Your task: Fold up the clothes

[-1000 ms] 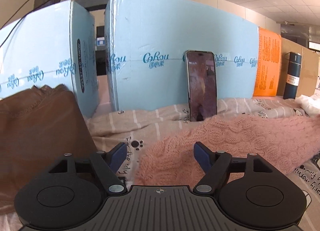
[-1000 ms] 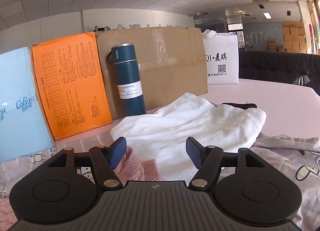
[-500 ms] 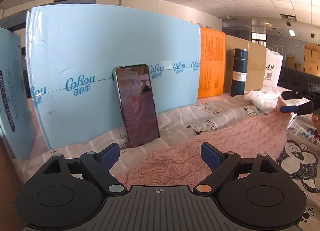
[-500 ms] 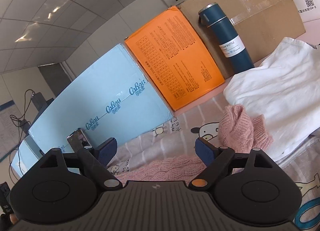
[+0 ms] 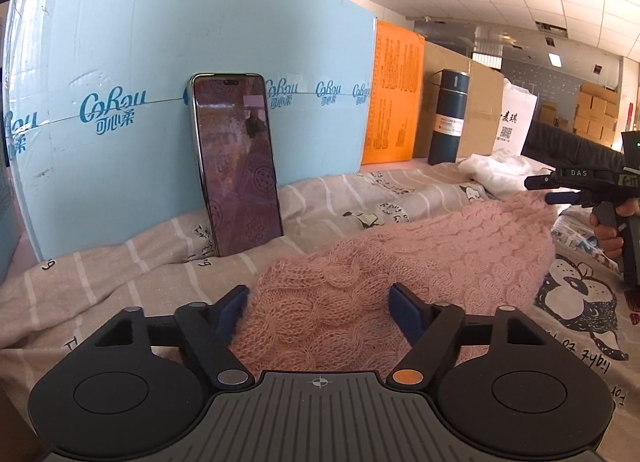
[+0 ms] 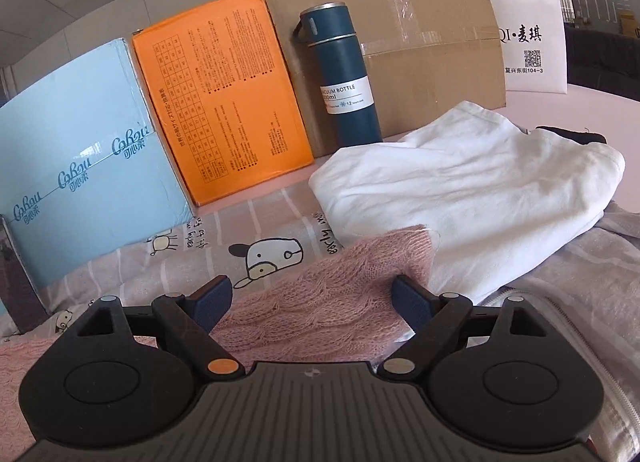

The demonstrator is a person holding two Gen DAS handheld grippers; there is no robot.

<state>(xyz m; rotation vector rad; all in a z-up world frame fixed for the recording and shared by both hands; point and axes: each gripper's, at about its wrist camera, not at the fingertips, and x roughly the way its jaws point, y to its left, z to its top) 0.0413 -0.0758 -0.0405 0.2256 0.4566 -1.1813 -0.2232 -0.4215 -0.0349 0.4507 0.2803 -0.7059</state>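
The pink knit sweater lies stretched across the cartoon-print sheet covering the worktop, one end under each tool, likely so both ends can be lifted together for a fold. The left gripper has its fingers apart, straddling the near end. The right gripper, also spread, frames the other end, beside the white garment. A phone leans against the blue box at the back edge.
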